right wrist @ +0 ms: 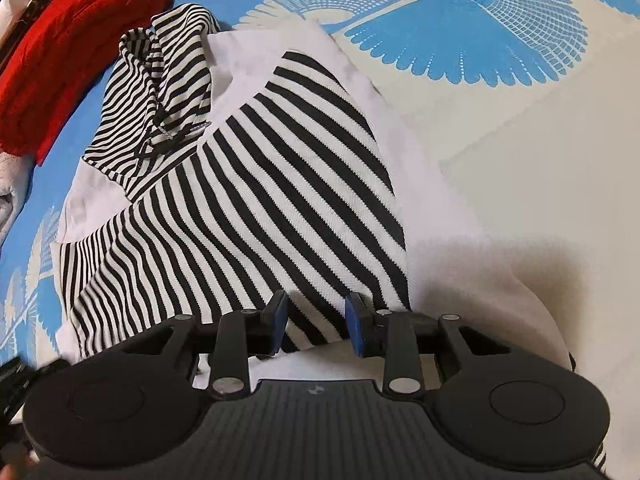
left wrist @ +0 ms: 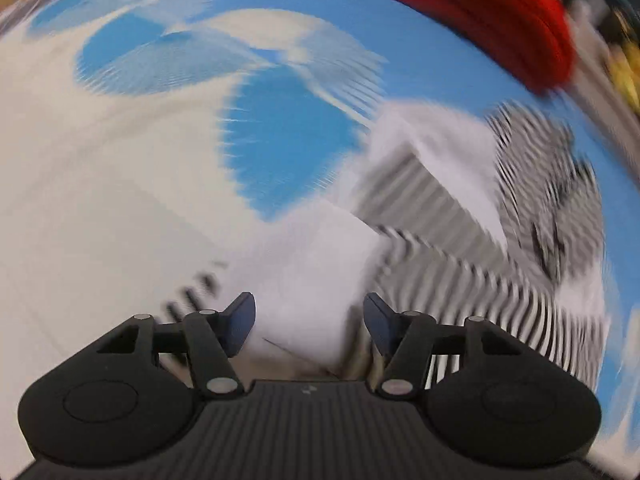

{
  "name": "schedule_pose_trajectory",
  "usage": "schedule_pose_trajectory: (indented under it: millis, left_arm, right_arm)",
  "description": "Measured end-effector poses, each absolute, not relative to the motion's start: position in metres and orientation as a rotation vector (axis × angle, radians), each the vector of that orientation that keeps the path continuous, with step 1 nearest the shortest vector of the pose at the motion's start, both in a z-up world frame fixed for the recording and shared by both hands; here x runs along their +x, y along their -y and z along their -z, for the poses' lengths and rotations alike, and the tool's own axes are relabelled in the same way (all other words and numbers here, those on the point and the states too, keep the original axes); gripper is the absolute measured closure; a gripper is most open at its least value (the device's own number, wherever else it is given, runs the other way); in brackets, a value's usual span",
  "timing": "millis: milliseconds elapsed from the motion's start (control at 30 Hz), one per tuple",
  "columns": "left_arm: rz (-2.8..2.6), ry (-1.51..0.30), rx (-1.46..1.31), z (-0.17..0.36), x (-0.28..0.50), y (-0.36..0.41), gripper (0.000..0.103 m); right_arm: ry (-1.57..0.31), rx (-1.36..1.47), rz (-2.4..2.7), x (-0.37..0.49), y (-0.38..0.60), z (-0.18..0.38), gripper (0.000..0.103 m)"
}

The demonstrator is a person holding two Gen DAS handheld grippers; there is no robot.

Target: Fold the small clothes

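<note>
Our right gripper straddles the striped shirt's near hem, grip uncertain; left gripper gapes empty.

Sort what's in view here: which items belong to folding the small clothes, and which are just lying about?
Part of the job:
- striped garment, black and white with plain white panels, spread out
- right tongs, jaws astride its near hem
- left tongs, open over white cloth; that view is blurred

Lying about:
- red knit item, beside the garment
- blue and cream patterned sheet underneath
</note>
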State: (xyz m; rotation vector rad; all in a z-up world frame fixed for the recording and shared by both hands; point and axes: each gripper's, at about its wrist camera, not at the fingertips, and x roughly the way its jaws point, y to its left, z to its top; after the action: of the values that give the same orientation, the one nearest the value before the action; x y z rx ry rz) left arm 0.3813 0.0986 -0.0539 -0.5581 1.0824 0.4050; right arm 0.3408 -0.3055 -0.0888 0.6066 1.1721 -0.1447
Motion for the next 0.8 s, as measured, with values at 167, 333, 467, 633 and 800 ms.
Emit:
schedule_pose_trajectory:
  millis: [167,333,467,633,800]
  left_arm:
    - [-0.275,-1.133,-0.864,0.071,0.389,-0.135,0.045]
    - [-0.254,-1.185,-0.805,0.081,0.396,-0.133,0.079]
    - [-0.29,-1.231,-0.764,0.079,0.389,-0.128,0.074]
    - [-0.253,-1.263,-0.803,0.08,0.38,-0.13,0.069]
    - [-0.252,-1.298,-0.826,0.089,0.385,-0.128,0.068]
  right_arm:
    - [-1.166,0.597,0.157,0.338,0.305,0.087,0.07]
    - [-1.132,0.596,0.16,0.338,0.301,0.078,0.07]
    - [-1.061,0.591,0.121,0.338,0.295,0.066,0.07]
    - [-1.055,0.597,0.127,0.339,0.292,0.066,0.07]
    - [-1.112,0.653,0.214,0.339,0.305,0.086,0.071]
